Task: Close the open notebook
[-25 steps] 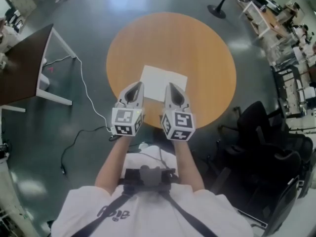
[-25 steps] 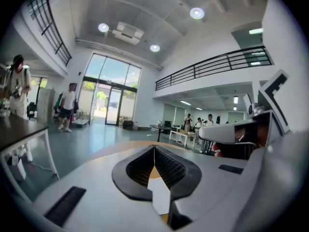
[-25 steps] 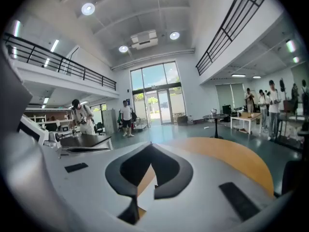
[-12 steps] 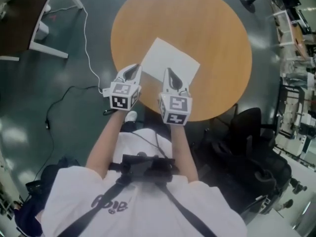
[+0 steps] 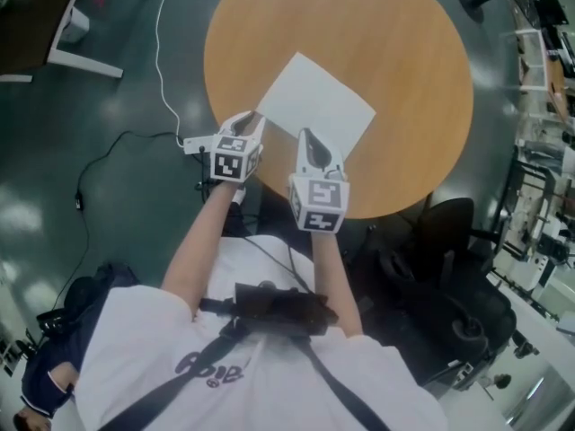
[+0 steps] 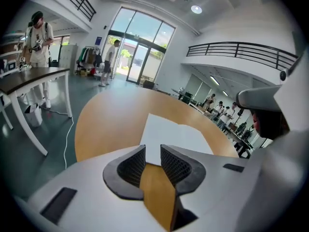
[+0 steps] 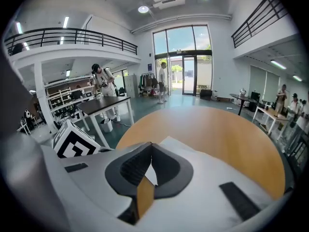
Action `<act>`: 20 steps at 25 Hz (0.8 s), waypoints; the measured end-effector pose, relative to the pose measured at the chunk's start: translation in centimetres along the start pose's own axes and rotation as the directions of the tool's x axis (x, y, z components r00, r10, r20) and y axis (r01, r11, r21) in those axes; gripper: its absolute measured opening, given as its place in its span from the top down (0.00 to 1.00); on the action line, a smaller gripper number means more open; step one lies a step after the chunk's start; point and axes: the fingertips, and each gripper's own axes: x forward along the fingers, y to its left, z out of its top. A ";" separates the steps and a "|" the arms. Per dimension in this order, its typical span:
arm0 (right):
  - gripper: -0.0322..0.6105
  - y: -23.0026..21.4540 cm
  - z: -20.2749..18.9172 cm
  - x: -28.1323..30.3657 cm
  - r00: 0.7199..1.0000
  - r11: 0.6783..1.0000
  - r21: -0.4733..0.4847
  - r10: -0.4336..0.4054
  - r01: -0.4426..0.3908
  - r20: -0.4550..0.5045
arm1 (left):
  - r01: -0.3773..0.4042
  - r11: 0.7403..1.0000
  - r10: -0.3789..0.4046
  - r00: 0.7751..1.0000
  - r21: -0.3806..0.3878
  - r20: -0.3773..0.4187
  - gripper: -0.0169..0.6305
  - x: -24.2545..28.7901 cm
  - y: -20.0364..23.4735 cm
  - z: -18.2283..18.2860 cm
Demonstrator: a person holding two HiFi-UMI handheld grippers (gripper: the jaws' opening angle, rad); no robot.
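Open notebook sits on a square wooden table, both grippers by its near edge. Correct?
Not quite: the table is round, not square, as the head view shows. The rest holds: the open notebook lies on it, with the left gripper and right gripper by its near edge.

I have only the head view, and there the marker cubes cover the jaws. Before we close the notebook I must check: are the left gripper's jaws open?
Observer: Yes. The left gripper has its jaws apart with nothing between them; the notebook shows white through the gap.
Operator: And the right one?
Observer: The right gripper has its jaws together at the tips and holds nothing.
Operator: Is anybody close to our table?
Observer: Not close. In the right gripper view a person stands behind the dark table, further back.
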 end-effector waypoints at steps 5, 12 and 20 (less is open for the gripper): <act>0.91 -1.2 -0.8 0.0 0.999 1.000 -0.023 -0.016 0.015 -0.030 | -0.008 1.000 0.008 0.999 -0.013 -0.038 0.74 2.3 0.9 -1.2; 0.91 -1.7 -1.7 0.0 0.998 1.000 -0.006 -0.016 0.016 -0.056 | -0.024 1.000 0.026 0.994 0.020 -0.105 0.73 4.7 1.1 -1.8; 0.91 -2.7 -1.9 -0.4 0.998 1.000 0.018 -0.024 0.025 -0.063 | -0.101 0.993 0.110 0.980 0.059 -0.167 0.74 5.4 1.9 -2.5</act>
